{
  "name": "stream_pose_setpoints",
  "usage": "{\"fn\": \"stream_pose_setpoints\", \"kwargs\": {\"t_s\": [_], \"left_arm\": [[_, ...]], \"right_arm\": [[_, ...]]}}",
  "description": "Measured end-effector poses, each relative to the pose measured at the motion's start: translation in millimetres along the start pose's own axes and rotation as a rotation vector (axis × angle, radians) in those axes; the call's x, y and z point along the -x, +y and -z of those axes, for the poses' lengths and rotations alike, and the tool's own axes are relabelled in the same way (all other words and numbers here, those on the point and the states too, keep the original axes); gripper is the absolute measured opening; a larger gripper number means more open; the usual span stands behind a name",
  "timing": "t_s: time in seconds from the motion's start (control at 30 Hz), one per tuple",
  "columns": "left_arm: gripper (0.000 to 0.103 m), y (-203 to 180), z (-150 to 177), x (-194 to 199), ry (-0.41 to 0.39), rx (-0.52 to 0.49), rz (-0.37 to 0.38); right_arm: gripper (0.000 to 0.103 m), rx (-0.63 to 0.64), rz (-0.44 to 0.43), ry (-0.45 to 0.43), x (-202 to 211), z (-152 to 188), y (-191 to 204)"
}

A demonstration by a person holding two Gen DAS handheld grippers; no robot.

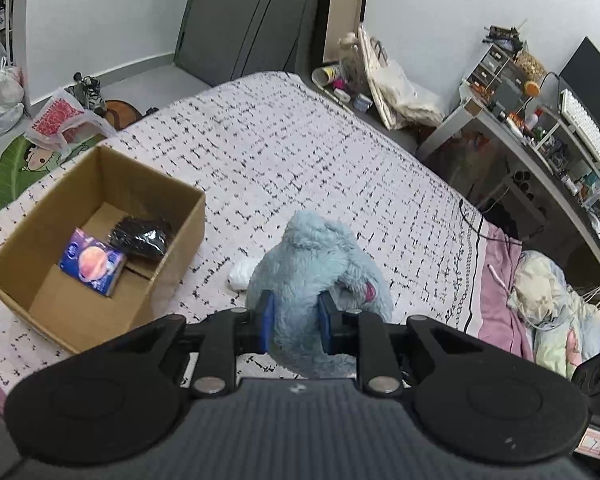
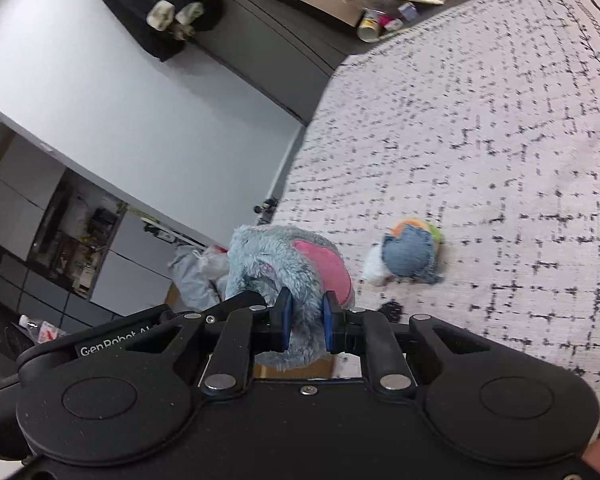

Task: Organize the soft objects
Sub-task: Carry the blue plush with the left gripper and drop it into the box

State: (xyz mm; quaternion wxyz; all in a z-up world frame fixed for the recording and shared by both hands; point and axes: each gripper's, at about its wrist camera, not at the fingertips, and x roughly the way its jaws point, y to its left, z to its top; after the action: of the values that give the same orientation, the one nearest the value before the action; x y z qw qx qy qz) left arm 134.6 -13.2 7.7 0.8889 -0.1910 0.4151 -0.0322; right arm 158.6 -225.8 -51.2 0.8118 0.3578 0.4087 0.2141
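Both finger pairs clamp the blue plush toy (image 1: 316, 272): left gripper (image 1: 296, 320) on its furry body, right gripper (image 2: 304, 322) beside the pink ear patch (image 2: 324, 264). Toy is held above the patterned bedspread (image 1: 300, 140). Cardboard box (image 1: 60, 308) lies left, containing a tissue pack (image 1: 92, 266) and black bundle (image 1: 142, 238). Denim-patch soft ball (image 2: 408, 256) rests on bedspread nearby.

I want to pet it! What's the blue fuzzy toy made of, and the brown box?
The blue toy, held by the left gripper and the right gripper, looks like shaggy plush fabric: long fluffy fibres, pink patch. The box looks like plain matte cardboard: brown walls, folded flaps.
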Motion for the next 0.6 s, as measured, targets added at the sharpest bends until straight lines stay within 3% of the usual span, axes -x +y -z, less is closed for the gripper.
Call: {"fn": "stream_pose_setpoints", "kwargs": {"t_s": [0.6], "left_arm": [[0.02, 31, -23, 34, -0.098, 0.026, 0.009]], "right_arm": [[0.016, 0.08, -0.102, -0.046, -23, -3, 43]]}}
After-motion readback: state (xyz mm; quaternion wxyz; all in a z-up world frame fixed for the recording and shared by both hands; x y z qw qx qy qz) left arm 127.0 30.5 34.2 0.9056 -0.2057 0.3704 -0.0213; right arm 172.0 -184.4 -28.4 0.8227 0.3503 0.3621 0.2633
